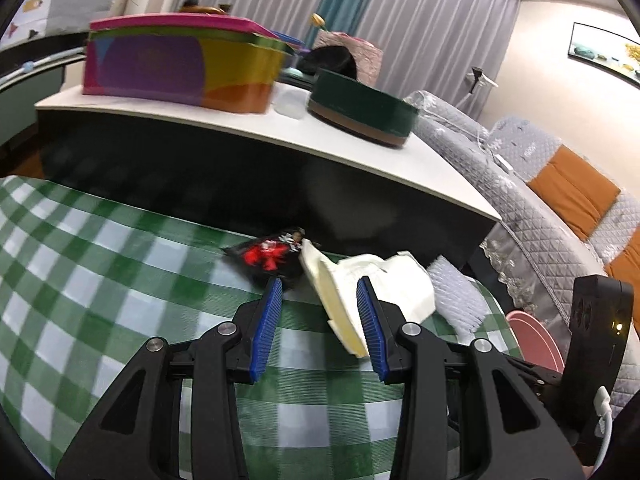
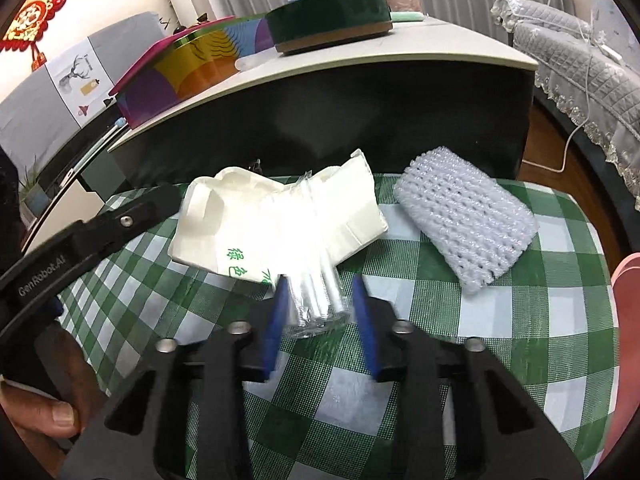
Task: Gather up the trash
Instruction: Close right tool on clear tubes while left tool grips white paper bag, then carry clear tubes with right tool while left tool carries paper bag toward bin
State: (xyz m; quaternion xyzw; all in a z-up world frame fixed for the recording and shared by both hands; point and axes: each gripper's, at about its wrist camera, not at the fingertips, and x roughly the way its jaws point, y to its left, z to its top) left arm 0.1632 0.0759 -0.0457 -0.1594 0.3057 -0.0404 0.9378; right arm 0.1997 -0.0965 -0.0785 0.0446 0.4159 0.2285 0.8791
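A flattened white paper box [image 2: 276,216] with green print lies on the green checked cloth [image 2: 480,340]. A clear plastic wrapper [image 2: 316,300] rests in front of it, between the blue pads of my right gripper [image 2: 319,291]; the pads flank it closely without a clear squeeze. My left gripper [image 1: 319,283] is open, its right pad beside the box's cream flap [image 1: 344,312], its left pad near a black and red wrapper [image 1: 268,256]. A white foam net [image 2: 464,220] lies to the right. The left gripper [image 2: 120,220] reaches the box from the left.
A raised white-topped table [image 1: 420,160] with a black side stands just behind the trash, carrying a colourful box [image 1: 180,68] and a green round tin [image 1: 360,108]. A pink bin [image 1: 536,336] sits at the cloth's right edge. A quilted sofa [image 1: 560,184] fills the right.
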